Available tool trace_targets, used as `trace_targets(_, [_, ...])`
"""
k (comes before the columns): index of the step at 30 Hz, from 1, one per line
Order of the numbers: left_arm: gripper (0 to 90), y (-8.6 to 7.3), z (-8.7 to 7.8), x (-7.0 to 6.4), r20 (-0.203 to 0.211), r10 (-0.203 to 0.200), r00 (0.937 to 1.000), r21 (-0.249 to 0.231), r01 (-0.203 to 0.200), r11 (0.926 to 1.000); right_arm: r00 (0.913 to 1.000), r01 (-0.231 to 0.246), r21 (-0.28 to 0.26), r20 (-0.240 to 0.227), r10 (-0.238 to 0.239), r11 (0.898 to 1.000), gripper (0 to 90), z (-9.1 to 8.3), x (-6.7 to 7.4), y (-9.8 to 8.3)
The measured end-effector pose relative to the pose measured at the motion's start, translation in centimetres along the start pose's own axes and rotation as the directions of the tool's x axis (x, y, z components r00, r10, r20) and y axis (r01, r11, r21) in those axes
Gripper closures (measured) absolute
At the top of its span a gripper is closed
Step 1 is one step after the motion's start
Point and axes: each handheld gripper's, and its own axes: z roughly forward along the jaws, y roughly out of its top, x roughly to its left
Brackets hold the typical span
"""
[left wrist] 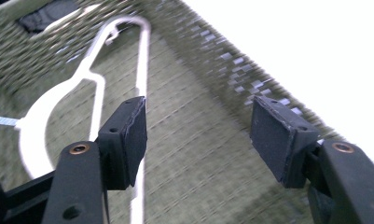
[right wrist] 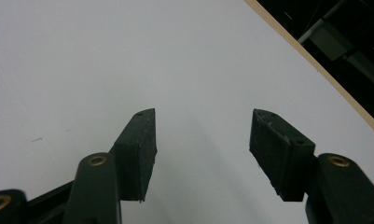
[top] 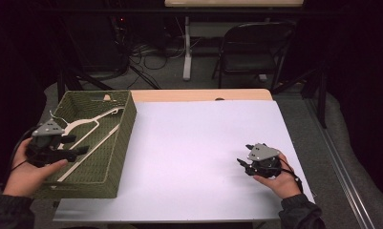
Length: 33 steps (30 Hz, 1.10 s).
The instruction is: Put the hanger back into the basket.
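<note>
A green woven basket sits at the table's left edge with a white hanger lying inside it; the left gripper hovers over the basket, jaws wide apart and empty; the right gripper rests near the table's front right corner, jaws open, holding nothing.

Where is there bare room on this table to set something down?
The white sheet lies bare from the green basket across to the right tongs, and on up to the far wooden edge. It is crowded inside the basket: a white hanger and the left tongs.
</note>
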Motion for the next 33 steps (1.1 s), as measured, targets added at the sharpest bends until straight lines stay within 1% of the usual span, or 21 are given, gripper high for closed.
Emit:
trace_targets(1, [36.5,0.4,0.3,-0.8,0.009,0.007,0.9999,-0.005,-0.007,1.0,1.0,-0.005,0.0,-0.001,0.005,1.0,40.0,0.0,0.0,0.0])
trace_targets(4, [35.0,1.5,1.0,-2.7,0.046,0.025,0.9986,-0.013,-0.025,0.9996,0.9999,-0.013,0.001,-0.006,0.013,1.0,39.2,-0.2,0.0,0.0])
trace_targets(5, [35.0,1.8,1.3,-3.3,0.06,0.027,0.9978,-0.025,-0.026,0.9994,0.9999,-0.013,0.015,-0.008,0.013,1.0,39.2,-0.3,0.1,0.0])
trace_targets(6, [35.0,2.0,1.5,-3.8,0.071,0.028,0.9971,-0.03,-0.026,0.9992,0.9998,-0.02,-0.005,-0.008,0.02,1.0,39.2,-0.2,0.1,-0.1])
trace_targets(7, [35.0,2.4,2.0,-4.6,0.084,0.027,0.9961,-0.037,-0.024,0.999,0.9998,-0.017,-0.002,-0.009,0.017,1.0,39.1,-0.3,0.1,-0.1])
trace_targets(8, [35.0,2.6,2.3,-5.0,0.095,0.028,0.995,-0.042,-0.024,0.9988,0.9997,-0.022,0.012,-0.007,0.022,1.0,39.1,-0.5,0.1,-0.1])
trace_targets(9, [35.0,3.0,2.8,-5.7,0.116,0.031,0.9928,-0.046,-0.026,0.9986,0.9995,-0.028,-0.007,-0.012,0.028,1.0,39.0,-0.4,0.0,-0.2])
trace_targets(11, [35.0,3.5,3.7,-6.9,0.142,0.04,0.9891,-0.059,-0.031,0.9977,0.9989,-0.044,-0.018,-0.016,0.043,0.999,38.4,-0.5,0.1,-0.2])
trace_targets(13, [35.0,3.9,4.4,-7.9,0.156,0.055,0.9862,-0.069,-0.044,0.9966,0.9986,-0.05,-0.013,-0.021,0.049,0.999,38.2,-0.7,0.1,-0.2])
trace_targets(14, [35.0,4.0,4.7,-8.3,0.161,0.059,0.9851,-0.074,-0.048,0.9961,0.9985,-0.05,0.0,-0.022,0.05,0.999,38.0,-0.8,0.1,-0.1])
trace_targets(16, [35.0,4.2,5.5,-9.4,0.174,0.074,0.982,-0.093,-0.058,0.994,0.9983,-0.053,-0.003,-0.023,0.053,0.999,38.0,-0.9,0.1,-0.1])
trace_targets(17, [35.0,4.2,5.9,-9.9,0.174,0.076,0.9817,-0.102,-0.059,0.9931,0.9981,-0.055,-0.018,-0.028,0.055,0.998,38.0,-0.8,0.2,-0.2])
trace_targets(18, [35.0,4.2,6.2,-10.2,0.174,0.082,0.9812,-0.105,-0.064,0.9923,0.998,-0.057,-0.019,-0.029,0.056,0.998,38.0,-0.9,0.2,-0.2])
trace_targets(19, [35.1,4.1,6.5,-10.6,0.172,0.083,0.9816,-0.115,-0.063,0.9913,0.9979,-0.058,-0.016,-0.031,0.057,0.998,38.0,-0.9,0.2,-0.3])
trace_targets(20, [35.1,3.9,6.9,-11.1,0.177,0.089,0.9801,-0.123,-0.068,0.9901,0.9979,-0.058,-0.002,-0.029,0.058,0.998,37.9,-1.0,0.2,-0.3])
trace_targets(21, [35.2,3.8,7.2,-11.5,0.184,0.088,0.9789,-0.123,-0.066,0.9902,0.9978,-0.059,-0.001,-0.029,0.059,0.998,38.0,-1.0,0.2,-0.3])
trace_targets(23, [35.5,3.6,7.7,-12.2,0.196,0.094,0.9761,-0.123,-0.071,0.9898,0.9977,-0.062,-0.02,-0.029,0.061,0.998,38.0,-0.9,0.3,-0.4])
trace_targets(26, [35.5,3.2,8.2,-13.2,0.195,0.116,0.9739,-0.124,-0.093,0.988,0.9976,-0.059,-0.012,-0.035,0.059,0.998,38.0,-0.8,0.4,-0.3])
trace_targets(27, [35.5,3.0,8.5,-13.6,0.199,0.125,0.9719,-0.125,-0.101,0.987,0.9976,-0.059,-0.013,-0.036,0.059,0.998,38.0,-0.8,0.4,-0.3])
trace_targets(30, [35.5,2.4,9.1,-14.2,0.221,0.132,0.9664,-0.141,-0.102,0.9847,0.9977,-0.059,-0.014,-0.034,0.059,0.998,38.0,-0.7,0.5,-0.3])
trace_targets(33, [35.5,1.7,9.8,-15.0,0.239,0.138,0.9611,-0.141,-0.106,0.9843,0.998,-0.055,0.006,-0.032,0.055,0.998,38.0,-0.7,0.6,-0.3])
